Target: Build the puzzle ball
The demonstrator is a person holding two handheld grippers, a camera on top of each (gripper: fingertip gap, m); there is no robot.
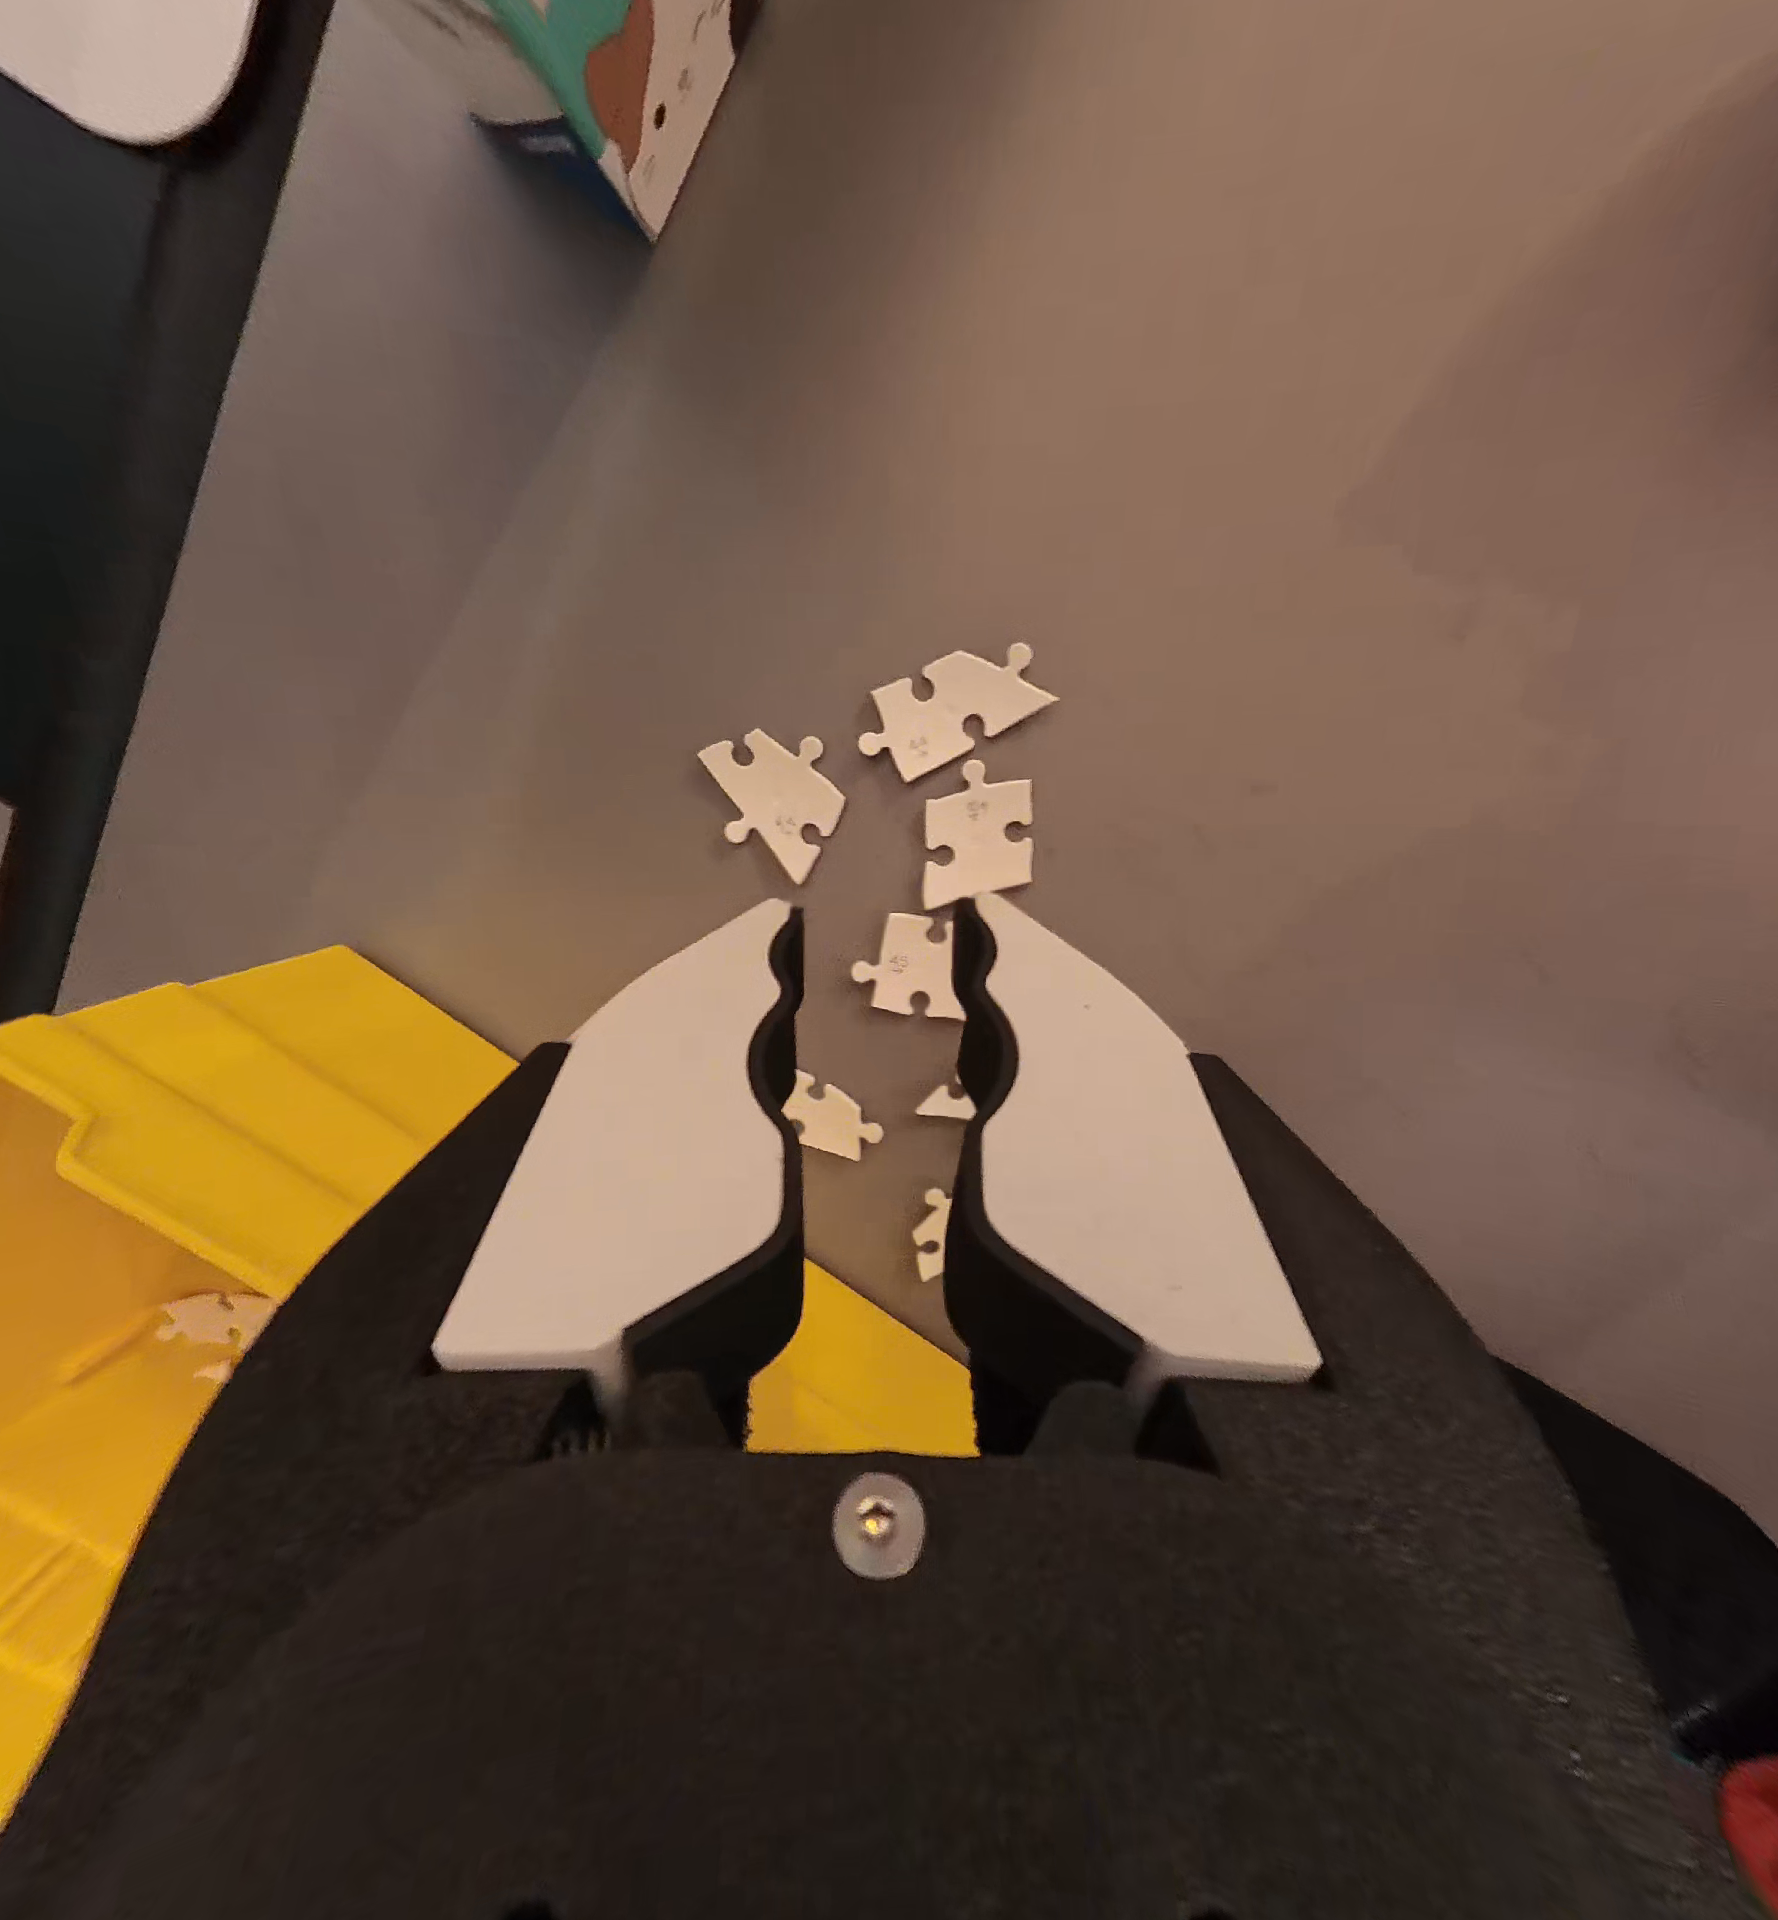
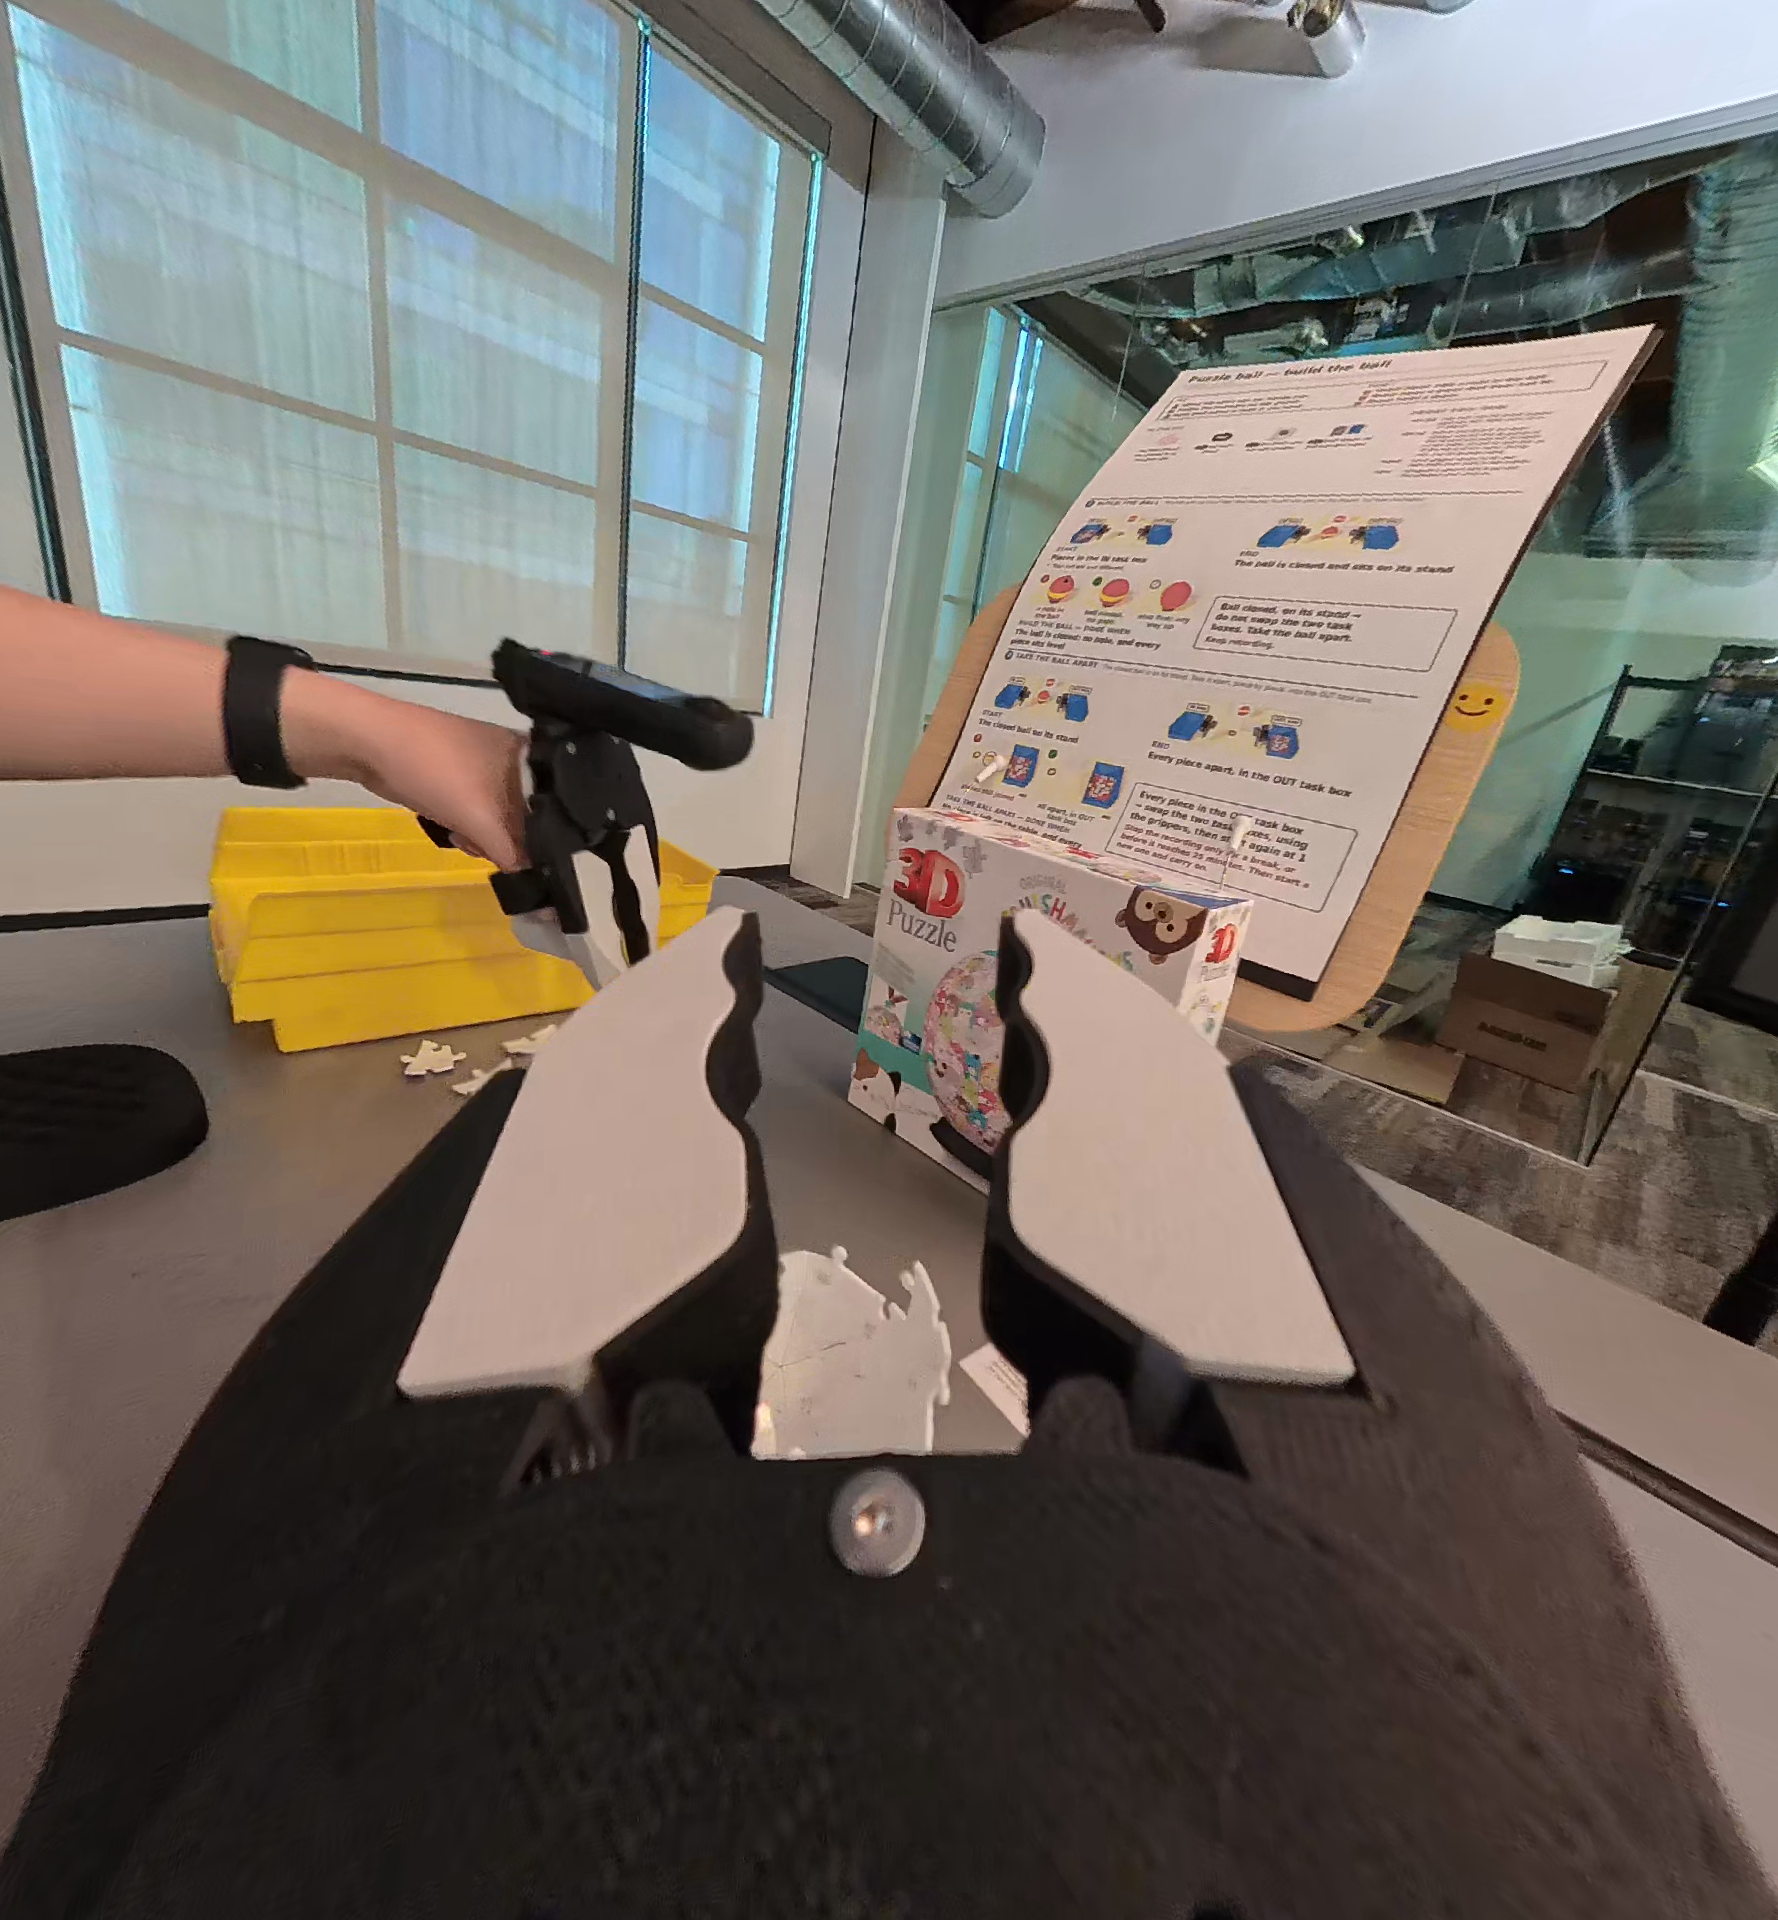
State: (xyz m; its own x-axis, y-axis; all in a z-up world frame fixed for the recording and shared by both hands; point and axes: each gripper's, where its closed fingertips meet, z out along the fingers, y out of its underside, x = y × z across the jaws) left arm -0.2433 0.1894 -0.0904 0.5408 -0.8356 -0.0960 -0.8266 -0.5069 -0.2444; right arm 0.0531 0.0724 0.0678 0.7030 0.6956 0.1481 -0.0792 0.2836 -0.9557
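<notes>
Grey and matte, the table (image 1: 1280,520) runs back to a wall of windows (image 2: 397,343). Over it the left gripper (image 1: 880,909) hangs with its jaws released and nothing in them, and the loose puzzle pieces (image 1: 976,840) lie straight ahead and just under its tips: one small flat piece (image 1: 906,966) sits in the gap itself, close against one finger, its tabs pointing sideways. These pieces are thin, pale, stiff-looking card or plastic, blank side up, so this hand is plainly the nearer one for a pick. Beside it sits a yellow plastic bin (image 1: 189,1195). The right gripper (image 2: 880,951) is also released and empty, raised above a curved, part-built white shell of joined pieces (image 2: 849,1351). Beyond stand the puzzle box (image 2: 1113,966) and an instruction board (image 2: 1280,644)
</notes>
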